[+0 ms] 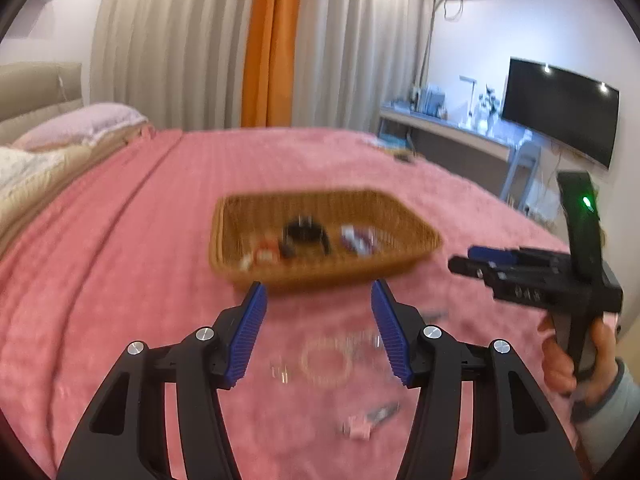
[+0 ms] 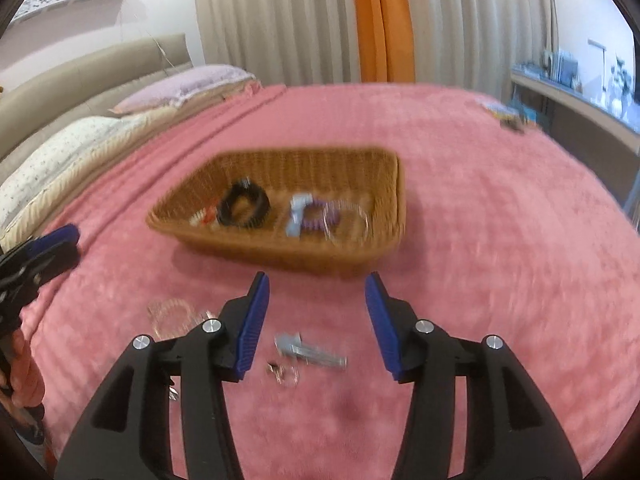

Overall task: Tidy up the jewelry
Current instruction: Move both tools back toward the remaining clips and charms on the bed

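A wicker basket (image 1: 416, 236) (image 2: 392, 184) sits on the pink bedspread, holding a black scrunchie (image 2: 244, 204), a purple bracelet (image 2: 320, 222), a clear bangle (image 2: 352, 220) and small red-and-white pieces (image 1: 262, 254). My left gripper (image 1: 318, 296) is open and empty, short of the basket; below it lie a pale beaded bracelet (image 1: 326, 362), small earrings (image 1: 280, 372) and a pink clip (image 1: 356, 430). My right gripper (image 2: 314, 286) is open and empty too, above a grey hair clip (image 2: 310, 352) and a small ring (image 2: 282, 372). A clear bracelet (image 2: 172, 312) lies to its left.
Pillows (image 2: 180, 84) and a headboard (image 2: 92, 72) lie at the left, curtains (image 1: 272, 44) behind the bed. A desk (image 1: 444, 128) and a wall television (image 1: 560, 108) stand at the right. Small items (image 2: 506, 114) rest near the bed's far right edge. A hand (image 1: 568, 360) holds the right gripper.
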A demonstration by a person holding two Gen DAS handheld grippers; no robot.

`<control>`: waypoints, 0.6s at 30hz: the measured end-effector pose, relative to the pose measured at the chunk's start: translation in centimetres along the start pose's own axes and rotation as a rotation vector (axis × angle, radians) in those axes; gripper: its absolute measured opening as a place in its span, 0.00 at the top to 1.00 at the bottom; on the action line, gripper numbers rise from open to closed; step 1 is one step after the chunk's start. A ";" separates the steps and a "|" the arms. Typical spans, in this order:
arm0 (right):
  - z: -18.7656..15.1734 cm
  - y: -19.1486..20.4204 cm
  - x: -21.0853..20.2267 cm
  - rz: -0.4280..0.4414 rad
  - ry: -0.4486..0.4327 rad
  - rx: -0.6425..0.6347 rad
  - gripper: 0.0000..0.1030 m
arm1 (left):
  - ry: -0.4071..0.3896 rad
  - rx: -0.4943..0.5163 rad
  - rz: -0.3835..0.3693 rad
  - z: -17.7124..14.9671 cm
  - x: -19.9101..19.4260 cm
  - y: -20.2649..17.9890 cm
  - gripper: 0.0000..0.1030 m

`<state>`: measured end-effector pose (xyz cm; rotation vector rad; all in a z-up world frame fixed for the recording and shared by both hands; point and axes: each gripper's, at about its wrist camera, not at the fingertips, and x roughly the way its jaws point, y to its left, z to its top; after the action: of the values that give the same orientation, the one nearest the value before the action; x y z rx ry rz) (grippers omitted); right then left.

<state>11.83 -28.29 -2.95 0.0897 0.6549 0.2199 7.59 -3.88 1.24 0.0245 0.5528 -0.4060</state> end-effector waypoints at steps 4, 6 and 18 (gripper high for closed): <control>-1.5 -0.7 2.6 0.028 0.087 0.014 0.55 | 0.097 -0.014 -0.038 -2.6 1.3 0.9 0.49; -1.9 -1.0 3.9 0.053 0.133 0.032 0.55 | 0.146 -0.026 -0.062 -3.6 2.3 1.3 0.49; -3.0 -2.0 5.5 0.207 0.255 0.114 0.55 | 0.283 -0.069 -0.175 -6.0 5.2 1.6 0.49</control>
<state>14.62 -28.88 -8.89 0.2423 0.9131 0.3982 9.19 -3.58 -6.66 -0.0337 0.8510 -0.5587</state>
